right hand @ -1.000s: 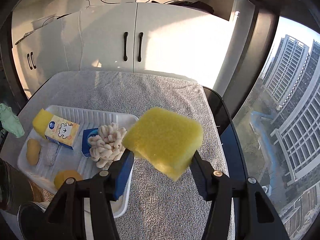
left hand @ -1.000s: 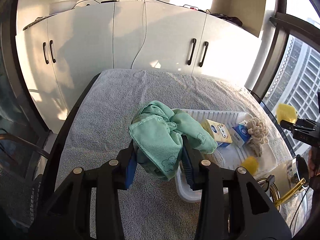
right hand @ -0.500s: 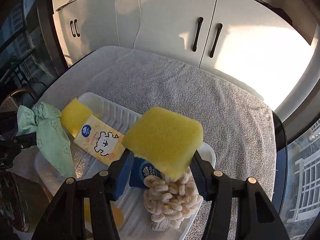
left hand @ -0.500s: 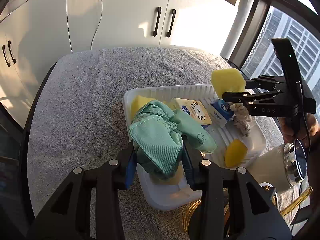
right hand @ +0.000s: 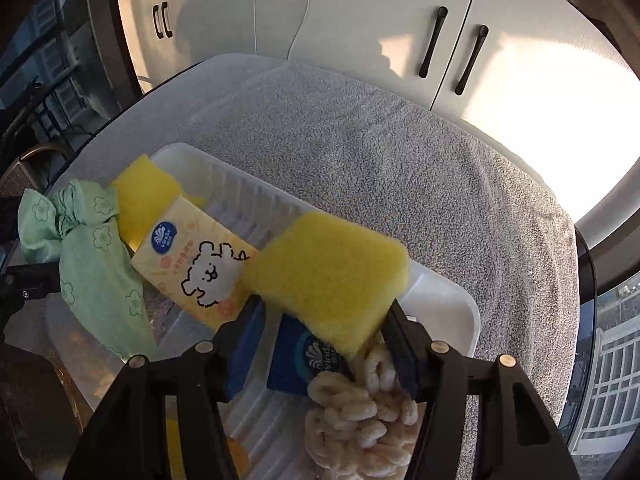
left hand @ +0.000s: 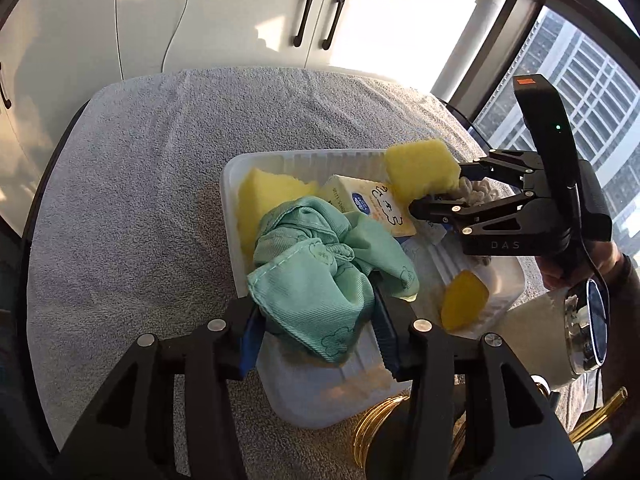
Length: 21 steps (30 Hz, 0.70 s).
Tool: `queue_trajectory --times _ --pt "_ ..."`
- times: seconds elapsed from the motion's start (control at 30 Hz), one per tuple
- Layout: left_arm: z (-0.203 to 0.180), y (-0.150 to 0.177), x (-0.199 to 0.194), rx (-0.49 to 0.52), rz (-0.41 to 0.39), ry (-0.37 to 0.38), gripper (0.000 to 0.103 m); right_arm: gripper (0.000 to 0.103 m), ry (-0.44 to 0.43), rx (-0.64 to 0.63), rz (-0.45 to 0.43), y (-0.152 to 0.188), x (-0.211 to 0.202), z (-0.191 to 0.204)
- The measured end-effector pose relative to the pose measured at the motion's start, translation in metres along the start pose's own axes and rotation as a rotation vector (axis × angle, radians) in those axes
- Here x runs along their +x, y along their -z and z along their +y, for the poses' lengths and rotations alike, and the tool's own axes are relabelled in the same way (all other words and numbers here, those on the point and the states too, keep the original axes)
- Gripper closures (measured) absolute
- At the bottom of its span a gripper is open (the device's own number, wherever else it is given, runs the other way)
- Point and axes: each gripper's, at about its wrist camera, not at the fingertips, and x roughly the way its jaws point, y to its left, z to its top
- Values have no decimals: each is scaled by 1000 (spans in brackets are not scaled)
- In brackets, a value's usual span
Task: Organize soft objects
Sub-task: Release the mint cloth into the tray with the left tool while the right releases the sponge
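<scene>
My left gripper [left hand: 316, 332] is shut on a bunched green cloth [left hand: 320, 276] and holds it over the near left part of the white ribbed tray [left hand: 304, 158]. The cloth also shows at the left of the right wrist view [right hand: 96, 276]. My right gripper [right hand: 324, 336] is shut on a yellow sponge [right hand: 328, 276] above the tray's right part [right hand: 452, 308]. The left wrist view shows that gripper [left hand: 436, 196] and its sponge [left hand: 420, 168] over the tray's far right. In the tray lie a second yellow sponge [right hand: 144, 196], a yellow tissue pack [right hand: 200, 268], a blue tissue pack [right hand: 308, 360] and a cream chenille pad [right hand: 356, 412].
The tray sits on a grey towel [left hand: 140, 168] that covers a dark round table. A small orange-yellow sponge piece [left hand: 464, 300] lies in the tray's near right. White cabinets [left hand: 240, 12] stand behind. A window [left hand: 592, 80] is at the right. Brass-coloured rings [left hand: 372, 428] sit at the near edge.
Both grippers have moved in over the tray with their loads. The green cloth now hangs lower over the tray's near left. The sponge has come down closer to the tissue packs.
</scene>
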Motion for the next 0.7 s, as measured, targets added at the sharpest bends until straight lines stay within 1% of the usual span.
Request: queue_trajectory --times 0.07,0.13,0.17,0.2,0.27,0.33,0.43,0.5,0.63,0.7 --pt "-2 0 -2 2 6 9 58 35 -7 -17 13 0 -2 2" --pt "-4 -1 -3 4 20 11 55 33 -17 -23 16 0 -5 2" --pt "-5 -1 -5 0 28 16 53 32 -21 -26 19 0 -8 3" --pt "-5 -1 -6 -13 38 17 48 30 -25 -31 21 0 -11 2" --pt "-5 -1 -9 -37 55 16 44 29 -16 -42 13 3 -20 4" --pt "-6 0 -15 -43 42 30 44 28 -3 -48 -8 6 -33 5" --pt "-8 0 -24 -44 15 25 44 22 0 -29 -42 11 -52 4" --pt "-8 -1 -29 -52 1 30 44 22 7 -12 -64 15 -62 1" --pt "-4 -2 -40 -89 -48 3 44 22 35 60 -102 23 -77 -6" --pt "1 0 -45 -110 -81 -38 44 22 29 114 -110 29 -81 -13"
